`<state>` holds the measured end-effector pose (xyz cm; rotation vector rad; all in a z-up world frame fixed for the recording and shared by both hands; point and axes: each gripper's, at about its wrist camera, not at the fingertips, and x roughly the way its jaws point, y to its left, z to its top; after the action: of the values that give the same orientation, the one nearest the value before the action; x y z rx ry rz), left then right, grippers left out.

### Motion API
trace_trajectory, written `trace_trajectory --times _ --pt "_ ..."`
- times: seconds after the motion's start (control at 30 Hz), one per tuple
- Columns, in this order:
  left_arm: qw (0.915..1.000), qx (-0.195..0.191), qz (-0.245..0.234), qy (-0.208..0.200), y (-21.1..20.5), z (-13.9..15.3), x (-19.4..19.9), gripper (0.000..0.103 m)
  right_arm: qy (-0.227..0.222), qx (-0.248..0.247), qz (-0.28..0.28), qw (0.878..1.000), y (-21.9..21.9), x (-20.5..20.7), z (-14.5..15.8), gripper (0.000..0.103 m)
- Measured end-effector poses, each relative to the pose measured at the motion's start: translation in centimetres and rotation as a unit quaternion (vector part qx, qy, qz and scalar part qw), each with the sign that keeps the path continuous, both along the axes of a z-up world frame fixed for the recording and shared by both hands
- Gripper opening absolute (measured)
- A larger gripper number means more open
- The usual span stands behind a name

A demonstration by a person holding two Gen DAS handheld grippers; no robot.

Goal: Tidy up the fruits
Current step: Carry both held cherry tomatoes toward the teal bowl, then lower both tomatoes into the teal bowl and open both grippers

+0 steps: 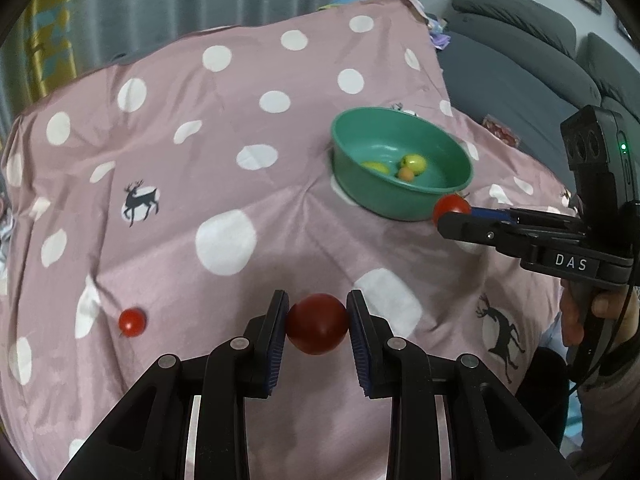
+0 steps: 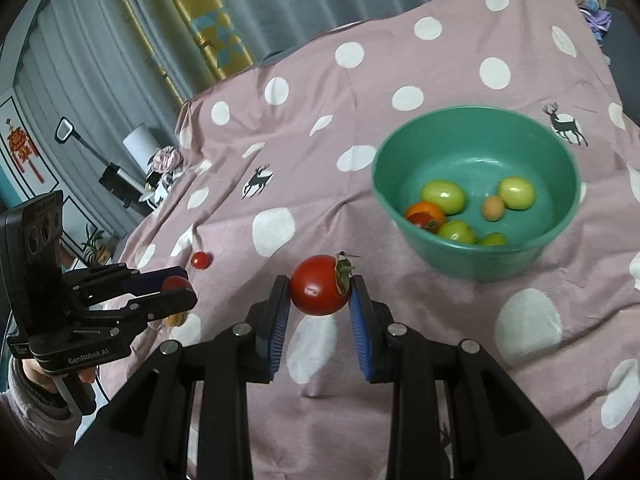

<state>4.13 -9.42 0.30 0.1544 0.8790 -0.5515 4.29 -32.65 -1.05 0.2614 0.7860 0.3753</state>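
Both tongs carry a red fruit above the spotted pink cloth.

The left tongs (image 1: pixel 317 322) are clamped on a dark red tomato (image 1: pixel 317 323), held clear of the cloth (image 1: pixel 224 168). The right tongs (image 2: pixel 320 300) are clamped on a red fruit with a dried calyx (image 2: pixel 320 285), near the green bowl (image 2: pixel 520 256) that sits to the far right with green, yellow and orange fruits inside. One small red tomato (image 1: pixel 132 322) lies on the cloth to the left.
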Motion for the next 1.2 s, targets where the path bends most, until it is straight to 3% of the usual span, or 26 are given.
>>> trace_trajectory --times 0.67,0.83,1.03,1.2 --pt "0.9958 0.046 -0.065 -0.043 -8.1 1.9 2.2 0.031 -0.027 0.033 -0.059 0.997 -5.9 -0.3 0.1 0.03" --pt "0.995 0.041 -0.079 -0.045 -10.8 2.2 4.1 0.031 -0.04 0.031 -0.093 0.994 -7.8 0.3 0.6 0.03" --pt "0.9945 0.044 -0.079 -0.054 -14.2 2.3 6.8 0.031 -0.046 -0.022 -0.159 0.986 -9.6 2.3 1.4 0.03" --pt "0.9939 0.058 -0.078 -0.052 -16.3 1.4 8.9 0.031 -0.039 -0.044 -0.182 0.982 -10.7 3.9 1.4 0.03"
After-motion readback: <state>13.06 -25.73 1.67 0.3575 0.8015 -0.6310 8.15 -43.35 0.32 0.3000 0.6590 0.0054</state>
